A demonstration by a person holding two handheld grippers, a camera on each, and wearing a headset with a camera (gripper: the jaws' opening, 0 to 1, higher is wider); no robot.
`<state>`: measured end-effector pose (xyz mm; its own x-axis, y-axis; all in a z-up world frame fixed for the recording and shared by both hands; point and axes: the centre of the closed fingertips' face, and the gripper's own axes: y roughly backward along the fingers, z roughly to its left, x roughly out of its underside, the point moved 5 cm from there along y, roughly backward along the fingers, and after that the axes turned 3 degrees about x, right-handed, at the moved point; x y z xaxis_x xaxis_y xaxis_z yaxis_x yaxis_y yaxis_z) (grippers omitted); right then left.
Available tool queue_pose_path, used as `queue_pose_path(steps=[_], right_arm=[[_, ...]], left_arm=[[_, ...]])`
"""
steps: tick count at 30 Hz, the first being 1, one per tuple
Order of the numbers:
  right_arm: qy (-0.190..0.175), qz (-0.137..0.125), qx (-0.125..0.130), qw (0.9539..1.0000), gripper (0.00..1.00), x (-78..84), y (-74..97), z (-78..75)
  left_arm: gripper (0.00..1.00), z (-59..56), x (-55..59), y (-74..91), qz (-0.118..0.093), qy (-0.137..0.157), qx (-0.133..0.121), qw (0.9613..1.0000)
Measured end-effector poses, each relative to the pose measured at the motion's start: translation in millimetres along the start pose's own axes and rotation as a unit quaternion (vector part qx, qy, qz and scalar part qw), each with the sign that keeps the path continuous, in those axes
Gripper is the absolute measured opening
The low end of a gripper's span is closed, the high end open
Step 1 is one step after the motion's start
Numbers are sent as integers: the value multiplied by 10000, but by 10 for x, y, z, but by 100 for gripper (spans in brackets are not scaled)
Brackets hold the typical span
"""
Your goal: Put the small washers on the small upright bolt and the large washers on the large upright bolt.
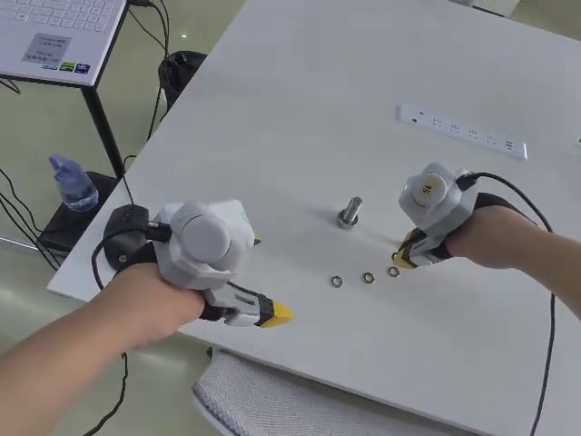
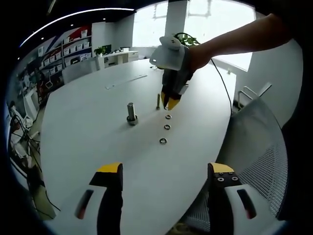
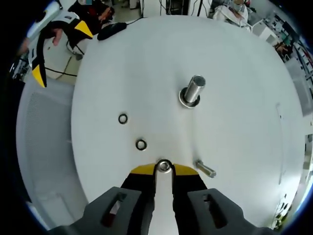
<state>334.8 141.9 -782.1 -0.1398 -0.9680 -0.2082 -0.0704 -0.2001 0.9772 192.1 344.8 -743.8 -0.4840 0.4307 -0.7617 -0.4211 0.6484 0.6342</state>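
On the white worktop (image 1: 300,109), near its front edge: three washers in a row, lying flat, hole axes vertical. The first washer (image 3: 164,166) lies at the tips of the right gripper (image 3: 164,171). The second washer (image 3: 141,144) and third washer (image 3: 122,118) lie apart from it, toward the left gripper (image 1: 275,313). All three look alike in size; small or large cannot be told.

Large bolt (image 1: 349,213): upright behind the row, head down on the worktop, shank pointing up, long axis vertical.

Small bolt (image 2: 158,101): upright likewise, thin, just beside the right gripper.

Right gripper jaws: drawn nearly together about the first washer, with a narrow slit between them. Whether they truly pinch it cannot be told.

Left gripper jaws: spread wide, empty, near the worktop edge.

Hazards, as judged:
- The thin, flat washer offers only its rim for purchase, so it may slip or flick out of the tips on lifting and skate toward the second washer.
- The small bolt stands so near the right gripper that a sideways swing would likely topple it.
- A washer carried tilted would catch on the bolt tip rather than drop down the shank; its hole needs to sit level over the vertical axis.
- A misjudged size would send the washer to the wrong bolt.
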Motion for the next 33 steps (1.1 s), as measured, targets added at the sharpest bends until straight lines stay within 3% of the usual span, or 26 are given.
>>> queue_pose_path(steps=[9, 14, 24, 33], right_arm=[[-136, 12, 152, 9998, 12, 192, 106, -95], [-245, -32, 265, 9993, 12, 244, 163, -231], [-224, -164, 433, 9987, 12, 193, 258, -424], [-188, -233, 467, 9985, 12, 134, 325, -503]], left_arm=[[74, 28, -37, -53, -50, 13, -56, 10000], [79, -3, -52, -66, -79, 58, -38, 9999], [90, -50, -22, -136, 11, 131, 22, 9999], [94, -19, -92, -168, -91, 127, 20, 9999]])
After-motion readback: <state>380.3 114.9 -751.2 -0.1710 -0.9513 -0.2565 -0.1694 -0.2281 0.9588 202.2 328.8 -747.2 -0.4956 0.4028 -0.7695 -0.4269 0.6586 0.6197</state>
